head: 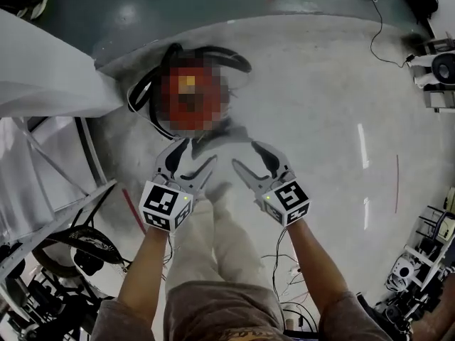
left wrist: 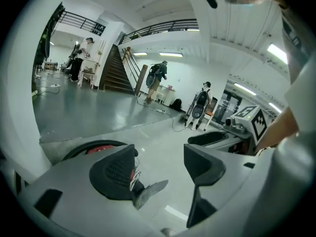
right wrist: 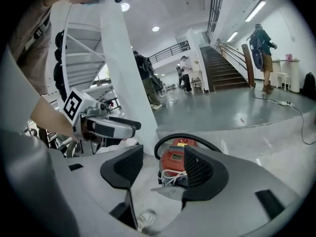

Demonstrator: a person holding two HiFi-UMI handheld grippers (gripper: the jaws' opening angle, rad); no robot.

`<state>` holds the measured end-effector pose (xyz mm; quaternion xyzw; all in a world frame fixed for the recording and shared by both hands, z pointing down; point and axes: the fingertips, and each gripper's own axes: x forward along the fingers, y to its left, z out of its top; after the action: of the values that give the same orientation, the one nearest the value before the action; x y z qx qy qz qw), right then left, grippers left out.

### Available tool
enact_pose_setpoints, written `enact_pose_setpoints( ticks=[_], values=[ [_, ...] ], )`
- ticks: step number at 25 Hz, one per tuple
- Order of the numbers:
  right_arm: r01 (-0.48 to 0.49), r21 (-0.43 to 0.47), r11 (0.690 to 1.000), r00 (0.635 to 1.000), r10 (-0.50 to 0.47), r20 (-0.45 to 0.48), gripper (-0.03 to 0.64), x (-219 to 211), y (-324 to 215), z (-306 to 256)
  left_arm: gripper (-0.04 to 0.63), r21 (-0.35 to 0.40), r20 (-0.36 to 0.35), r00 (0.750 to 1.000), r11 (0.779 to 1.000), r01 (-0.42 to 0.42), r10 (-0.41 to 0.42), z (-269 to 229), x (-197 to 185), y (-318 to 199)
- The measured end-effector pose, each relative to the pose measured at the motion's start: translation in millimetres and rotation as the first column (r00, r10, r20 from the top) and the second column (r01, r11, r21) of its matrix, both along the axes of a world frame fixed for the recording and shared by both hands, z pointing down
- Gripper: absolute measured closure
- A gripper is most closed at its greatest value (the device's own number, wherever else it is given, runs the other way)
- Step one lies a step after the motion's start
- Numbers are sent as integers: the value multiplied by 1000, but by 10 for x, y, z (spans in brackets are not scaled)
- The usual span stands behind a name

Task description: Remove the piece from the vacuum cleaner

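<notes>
Two hand-held grippers are hovering side by side above the pale floor (head: 320,119), each pointing away from the person towards the far side. The left gripper (head: 199,151) is holding its jaws wide apart with only bare floor showing between them. The right gripper (head: 245,155) is gaping just as wide and is likewise gripping nothing. The two are sitting close together without touching, and the person's trousered legs (head: 213,240) are showing directly beneath them.

The vacuum cleaner (right wrist: 175,157) is resting on the floor just beyond both grippers, near the line where the pale surface is meeting darker flooring. It is lying slightly left of centre in the scene. Its red body is turning a labelled panel towards the right gripper, with a bundle of white cord (right wrist: 170,176) sitting against its near side. A black hose (head: 213,52) is looping around the far side of the body, its arc running left to right. The body is appearing blurred in the head view, so its long axis cannot be told.

A white sheet (head: 43,77) is hanging at the left, and a black cable (head: 380,34) is trailing across the far right.
</notes>
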<state>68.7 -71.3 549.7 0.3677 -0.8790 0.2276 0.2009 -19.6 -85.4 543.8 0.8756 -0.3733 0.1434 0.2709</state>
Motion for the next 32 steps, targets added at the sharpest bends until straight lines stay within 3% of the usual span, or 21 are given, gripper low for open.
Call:
enact_pose_setpoints(
  ticks=[9, 15, 18, 22, 32],
  values=[
    [79, -84, 993, 988, -89, -123, 387, 12, -7, 1253, 307, -121, 59, 994, 989, -84, 92, 1447, 201, 173],
    [160, -144, 977, 960, -188, -208, 387, 132, -84, 2097, 307, -197, 106, 984, 973, -121, 144, 2251, 338, 198],
    [243, -182, 953, 924, -285, -255, 387, 122, -79, 2437, 307, -223, 117, 980, 966, -134, 163, 2541, 390, 168],
    [364, -223, 904, 848, -421, -322, 387, 100, -35, 2800, 307, -257, 156, 964, 951, -170, 215, 2826, 459, 184],
    [510, -322, 798, 706, -602, -373, 387, 123, -33, 3206, 308, -320, 228, 909, 908, -269, 349, 3189, 611, 232]
  ],
)
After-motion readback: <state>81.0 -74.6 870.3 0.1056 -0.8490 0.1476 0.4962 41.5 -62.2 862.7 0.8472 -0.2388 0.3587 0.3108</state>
